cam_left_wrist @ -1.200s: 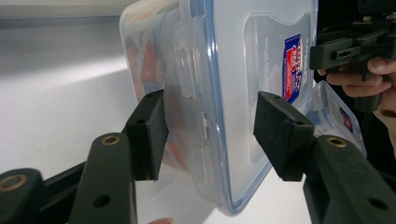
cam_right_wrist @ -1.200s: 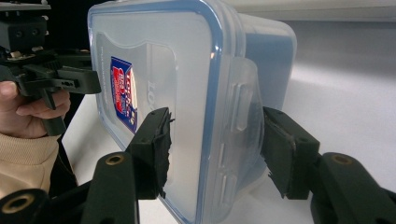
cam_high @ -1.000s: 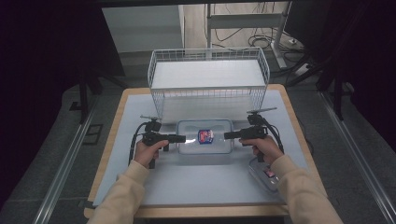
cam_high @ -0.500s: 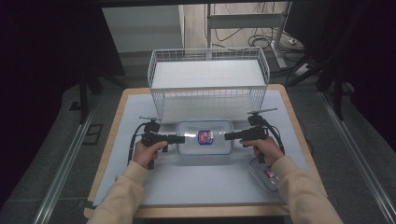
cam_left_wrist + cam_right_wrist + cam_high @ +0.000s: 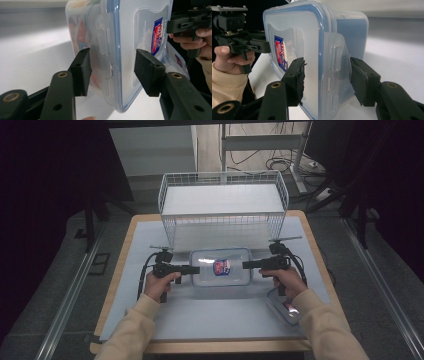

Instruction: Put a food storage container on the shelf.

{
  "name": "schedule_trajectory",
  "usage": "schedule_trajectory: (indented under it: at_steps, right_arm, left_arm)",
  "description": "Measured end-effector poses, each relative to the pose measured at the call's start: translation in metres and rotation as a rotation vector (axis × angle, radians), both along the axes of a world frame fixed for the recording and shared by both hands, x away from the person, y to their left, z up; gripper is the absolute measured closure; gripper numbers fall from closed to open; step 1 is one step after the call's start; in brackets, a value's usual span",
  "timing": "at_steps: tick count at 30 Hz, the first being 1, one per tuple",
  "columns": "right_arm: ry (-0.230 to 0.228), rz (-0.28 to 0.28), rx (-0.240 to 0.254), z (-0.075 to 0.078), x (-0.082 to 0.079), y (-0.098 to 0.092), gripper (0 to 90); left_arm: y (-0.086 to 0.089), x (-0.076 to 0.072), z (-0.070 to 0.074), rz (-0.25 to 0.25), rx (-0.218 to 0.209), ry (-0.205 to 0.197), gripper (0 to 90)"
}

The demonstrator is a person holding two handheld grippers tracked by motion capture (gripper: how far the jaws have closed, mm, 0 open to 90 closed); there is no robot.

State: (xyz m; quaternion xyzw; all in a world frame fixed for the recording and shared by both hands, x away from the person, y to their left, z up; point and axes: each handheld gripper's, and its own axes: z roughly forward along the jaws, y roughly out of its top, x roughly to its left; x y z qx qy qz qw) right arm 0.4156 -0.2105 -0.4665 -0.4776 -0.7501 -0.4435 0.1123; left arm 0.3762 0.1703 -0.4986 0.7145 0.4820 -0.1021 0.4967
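A clear plastic container [image 5: 220, 267] with a blue-sealed lid and a red-and-blue label lies at the middle of the table. My left gripper [image 5: 197, 269] is at its left end and my right gripper [image 5: 245, 265] at its right end. In the left gripper view the jaws of the left gripper [image 5: 111, 72] straddle the end latch flap [image 5: 102, 37], one pad on the lid side and one on the base side. In the right gripper view the right gripper [image 5: 327, 80] clamps the opposite end the same way, a pad against the flap [image 5: 338, 62].
A white wire basket [image 5: 223, 210] stands just behind the container. A second, smaller clear container [image 5: 287, 307] lies at the front right, beside my right forearm. A white mat [image 5: 210, 320] covers the wooden table, with bare mat toward the front.
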Motion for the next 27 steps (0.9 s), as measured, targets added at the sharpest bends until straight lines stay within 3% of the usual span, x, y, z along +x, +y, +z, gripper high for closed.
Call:
schedule_trajectory:
  at_steps: [11,27]
  right_arm:
    - [-0.068,0.008,0.008,0.018,-0.012,-0.004,48.1]
    - [-0.163,0.014,0.033,0.055,-0.018,-0.002,49.8]
  left_arm:
    - [-0.003,-0.008,0.022,-0.005,0.027,-0.056,48.6]
    - [0.000,-0.011,0.058,0.007,0.027,-0.118,48.6]
